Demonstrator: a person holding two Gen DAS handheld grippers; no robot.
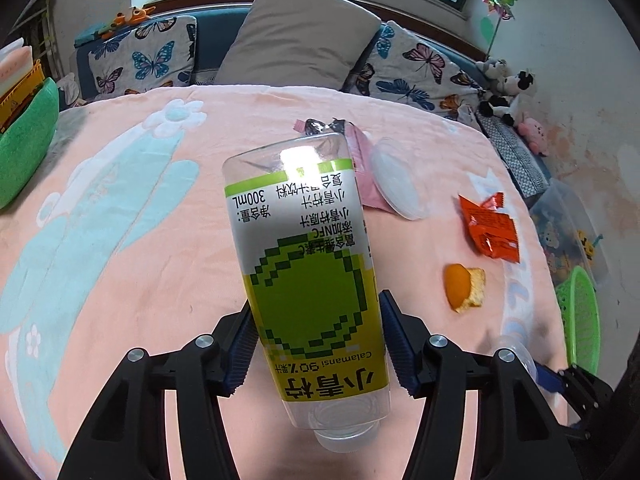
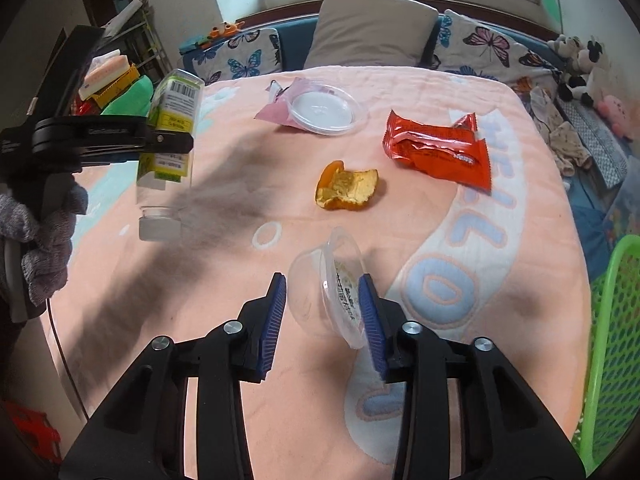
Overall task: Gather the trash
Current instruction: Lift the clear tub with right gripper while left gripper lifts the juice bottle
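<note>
Trash: five loose pieces plus one bottle, all on or above a pink blanket (image 2: 208, 288) spread over a bed.
Bottle: a clear plastic bottle (image 1: 308, 280) with a green and yellow label is lifted clear of the blanket, neck pointing down toward the camera, base tilted away.
Left gripper (image 1: 316, 344): its blue fingers (image 1: 240, 348) press on both sides of the bottle's labelled body, and it's a firm hold, about half spread.
Cup: a clear plastic cup (image 2: 324, 292) lies on its side on the blanket, mouth turned right, printed lid film showing inside.
Right gripper (image 2: 324, 320): the cup sits between its fingers (image 2: 274, 320); the right pad touches the rim, the left pad looks just shy of the wall, so I can't call it a full grip.
Orange peel (image 2: 346, 190): alone mid-blanket, beyond the cup.
Red wrapper (image 2: 440, 148): crumpled, right of the peel and apart from it.
Clear lid (image 2: 326, 110): at the far side, resting on a pink packet (image 2: 276, 110).
Green basket (image 2: 612, 352): off the bed's right edge, mesh wall showing.
</note>
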